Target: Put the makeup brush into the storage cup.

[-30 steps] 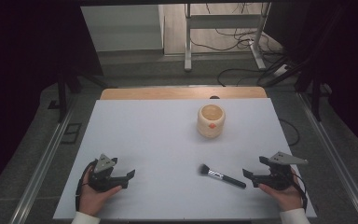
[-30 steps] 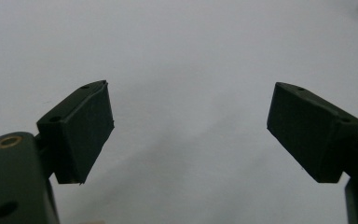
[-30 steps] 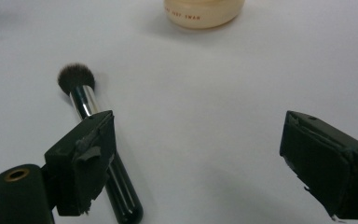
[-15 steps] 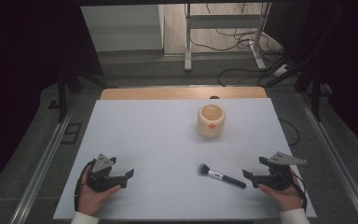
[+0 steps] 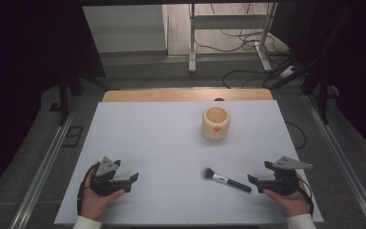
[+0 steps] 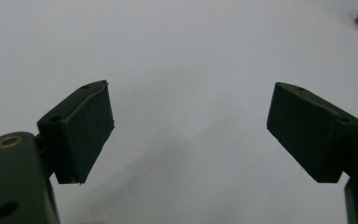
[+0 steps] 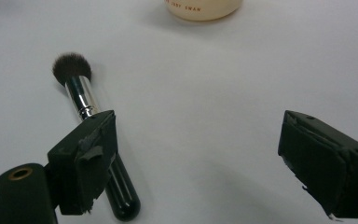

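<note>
Makeup brush (image 5: 226, 180) lies flat on the white table (image 5: 162, 138), near the front edge, with its bristles toward the middle and its black handle end pointing at the right gripper (image 5: 256, 180). From the high view the handle end is just beside that gripper's tips, but touching or not cannot be told there. The right gripper view is closer — the brush (image 7: 93, 133) passes behind the left-hand jaw, its handle end low beside that jaw, its dark bristles and silver ferrule farther out. The brush is not between the jaws; they stand wide apart and hold nothing. This view also shows printed letters on the bottom of the cream jar (image 7: 203, 8), which the high view shows as a round open jar (image 5: 215, 123) farther back on the table.

The left gripper (image 5: 126, 181) rests well apart from the brush — its jaws are also wide apart over bare table.
</note>
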Available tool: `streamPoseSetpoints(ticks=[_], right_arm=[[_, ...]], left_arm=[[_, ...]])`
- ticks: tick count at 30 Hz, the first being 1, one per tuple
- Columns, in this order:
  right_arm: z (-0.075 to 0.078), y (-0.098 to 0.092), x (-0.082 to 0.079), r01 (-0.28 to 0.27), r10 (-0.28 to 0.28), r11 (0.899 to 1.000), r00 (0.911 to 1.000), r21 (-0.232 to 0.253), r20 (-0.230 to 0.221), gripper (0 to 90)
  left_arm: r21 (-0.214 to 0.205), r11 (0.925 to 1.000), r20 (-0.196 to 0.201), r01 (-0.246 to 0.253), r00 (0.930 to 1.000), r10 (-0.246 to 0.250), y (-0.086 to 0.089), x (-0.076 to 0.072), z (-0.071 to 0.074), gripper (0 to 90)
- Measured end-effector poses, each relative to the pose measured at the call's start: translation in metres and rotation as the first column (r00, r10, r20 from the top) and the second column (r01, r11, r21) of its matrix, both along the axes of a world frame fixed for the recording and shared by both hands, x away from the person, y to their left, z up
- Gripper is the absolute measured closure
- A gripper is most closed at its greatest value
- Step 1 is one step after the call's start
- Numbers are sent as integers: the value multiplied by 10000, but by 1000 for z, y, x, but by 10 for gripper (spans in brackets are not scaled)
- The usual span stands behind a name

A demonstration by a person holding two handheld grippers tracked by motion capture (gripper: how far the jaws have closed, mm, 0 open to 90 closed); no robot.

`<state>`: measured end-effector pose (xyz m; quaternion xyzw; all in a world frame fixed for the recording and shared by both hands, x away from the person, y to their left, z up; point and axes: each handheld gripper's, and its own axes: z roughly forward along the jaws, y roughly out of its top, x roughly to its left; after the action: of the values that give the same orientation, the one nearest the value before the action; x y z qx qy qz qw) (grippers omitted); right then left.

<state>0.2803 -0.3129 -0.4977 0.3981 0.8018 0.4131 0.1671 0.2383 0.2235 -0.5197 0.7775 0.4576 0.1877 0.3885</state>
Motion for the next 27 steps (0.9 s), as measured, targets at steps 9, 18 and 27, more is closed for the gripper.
streamPoseSetpoints(ticks=[9, 18, 27], right_arm=[[9, 9, -2, -495, 495, 9987, 9987, -73, 91, 134], [11, 19, -3, -882, 878, 9938, 9961, -676, -92, 132], [16, 23, -3, -1028, 1026, 9900, 9947, -962, -76, 123]], left_arm=[[46, 10000, 109, -40, 9999, 40, 0, -1, 3, 150], [124, 9997, 310, 231, 9992, -235, -8, -4, 7, 155], [251, 9994, 234, 226, 9995, -232, -7, -3, 6, 155]])
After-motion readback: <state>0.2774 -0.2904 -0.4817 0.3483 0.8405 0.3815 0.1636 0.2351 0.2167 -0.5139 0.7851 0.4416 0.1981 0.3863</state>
